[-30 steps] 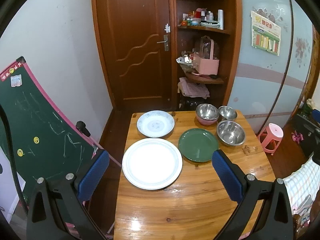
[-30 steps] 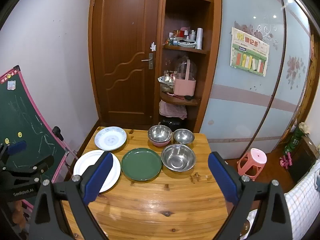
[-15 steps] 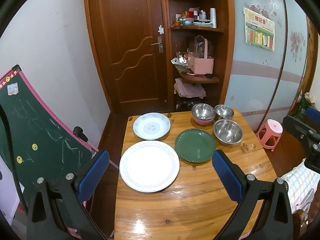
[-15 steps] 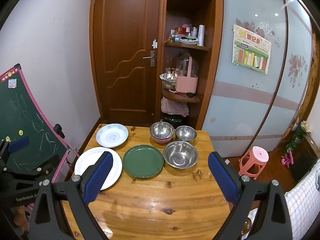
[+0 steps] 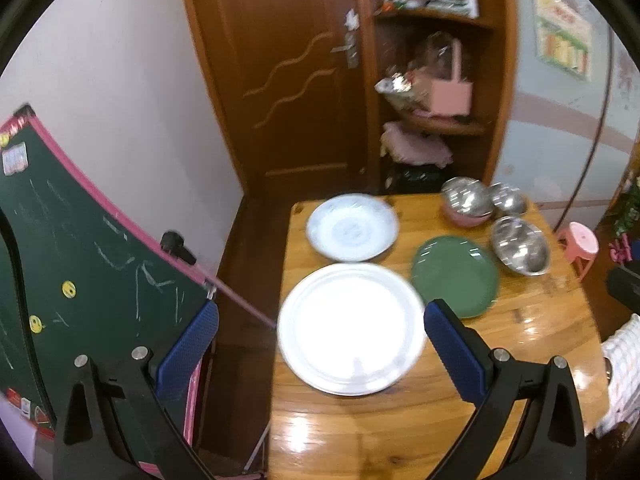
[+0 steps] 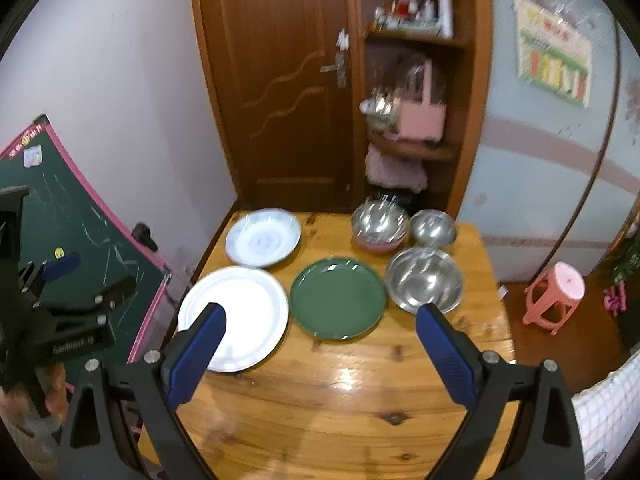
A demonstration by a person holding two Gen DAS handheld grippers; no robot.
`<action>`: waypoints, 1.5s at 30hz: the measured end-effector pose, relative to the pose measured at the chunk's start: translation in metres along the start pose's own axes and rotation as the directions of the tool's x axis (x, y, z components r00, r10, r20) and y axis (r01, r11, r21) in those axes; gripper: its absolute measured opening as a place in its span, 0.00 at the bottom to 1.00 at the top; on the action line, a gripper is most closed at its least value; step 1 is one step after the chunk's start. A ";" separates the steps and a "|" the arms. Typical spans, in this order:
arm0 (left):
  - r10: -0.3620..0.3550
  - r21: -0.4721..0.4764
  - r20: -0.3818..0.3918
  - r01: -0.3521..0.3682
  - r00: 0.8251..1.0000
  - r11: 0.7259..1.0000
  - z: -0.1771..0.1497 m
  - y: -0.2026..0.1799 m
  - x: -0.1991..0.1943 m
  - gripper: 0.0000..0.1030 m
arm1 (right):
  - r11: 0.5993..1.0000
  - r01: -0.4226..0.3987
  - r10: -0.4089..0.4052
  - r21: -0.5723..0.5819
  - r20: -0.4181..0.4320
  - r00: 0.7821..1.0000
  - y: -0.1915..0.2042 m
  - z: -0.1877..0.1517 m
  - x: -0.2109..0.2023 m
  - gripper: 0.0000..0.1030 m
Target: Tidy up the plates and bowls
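Both the left gripper (image 5: pixel 322 344) and right gripper (image 6: pixel 318 346) hover empty, jaws apart, probably lining up. Plates (image 6: pixel 338 298) and bowls (image 6: pixel 424 280) sit unstacked along the worktop's (image 6: pixel 340 408) far edge.

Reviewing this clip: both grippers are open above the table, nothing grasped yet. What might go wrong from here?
The large white plate lies flat near the table's left edge, so the left gripper may push it off rather than grip its rim. The steel bowl nested in the pink bowl may lift together.
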State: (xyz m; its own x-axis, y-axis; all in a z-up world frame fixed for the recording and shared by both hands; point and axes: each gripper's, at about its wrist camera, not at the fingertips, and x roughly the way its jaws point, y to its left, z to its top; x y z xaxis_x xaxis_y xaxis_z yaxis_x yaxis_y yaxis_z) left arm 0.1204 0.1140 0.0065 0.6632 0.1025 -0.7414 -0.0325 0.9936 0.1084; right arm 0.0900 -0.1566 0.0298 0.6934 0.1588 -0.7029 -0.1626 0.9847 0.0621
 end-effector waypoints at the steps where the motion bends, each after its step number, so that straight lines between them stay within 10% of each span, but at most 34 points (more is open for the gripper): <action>1: 0.009 -0.009 -0.030 -0.009 1.000 1.000 -0.001 0.007 0.015 0.99 | 1.000 -0.015 0.015 -0.001 -0.018 1.000 0.002 0.000 0.010 0.94; 9: -0.053 -0.106 -0.276 0.024 0.960 0.994 -0.026 0.059 0.137 0.89 | 0.996 -0.066 0.078 0.058 -0.236 0.969 0.006 -0.012 0.111 0.93; 15: -0.150 -0.192 -0.384 0.080 0.911 0.978 -0.041 0.075 0.202 0.67 | 0.976 -0.129 0.190 0.173 -0.400 0.897 0.005 -0.032 0.180 0.82; 18: -0.198 -0.247 -0.418 0.099 0.886 0.964 -0.046 0.081 0.228 0.60 | 0.959 -0.149 0.250 0.243 -0.466 0.849 0.005 -0.043 0.210 0.74; 29: -0.271 -0.320 -0.447 0.130 0.853 0.938 -0.055 0.093 0.262 0.36 | 0.914 -0.164 0.352 0.371 -0.522 0.777 0.008 -0.060 0.268 0.58; 45: -0.309 -0.386 -0.468 0.123 0.828 0.914 -0.057 0.111 0.290 0.28 | 0.918 -0.146 0.343 0.369 -0.552 0.760 0.017 -0.070 0.296 0.34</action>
State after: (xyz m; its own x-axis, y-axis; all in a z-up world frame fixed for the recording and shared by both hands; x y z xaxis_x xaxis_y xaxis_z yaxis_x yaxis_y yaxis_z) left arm 0.2666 0.2569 -0.2337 0.2087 -0.2002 -0.9573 -0.2366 0.9394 -0.2480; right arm 0.2432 -0.0982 -0.2271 0.0835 0.4190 -0.9041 0.0083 0.9070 0.4211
